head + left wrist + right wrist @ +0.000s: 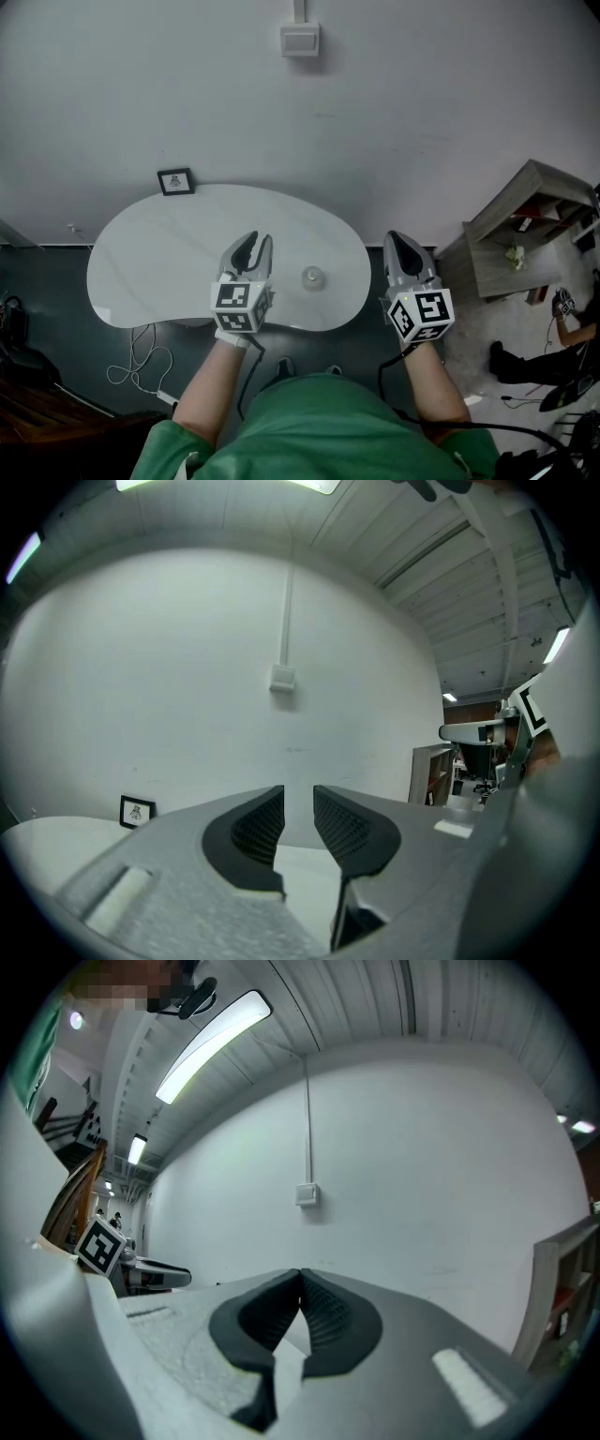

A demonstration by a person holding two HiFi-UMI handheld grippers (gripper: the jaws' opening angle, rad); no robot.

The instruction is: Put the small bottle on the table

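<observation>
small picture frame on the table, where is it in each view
Head view: the picture frame stands at the far left edge of the table, against the wall.
Left gripper view: low at the left.
Right gripper view: not in it.
Shared landmark: the wall switch box, in all three views.

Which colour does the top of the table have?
The table top is plain white, without any pattern; the head view shows it best.
</observation>
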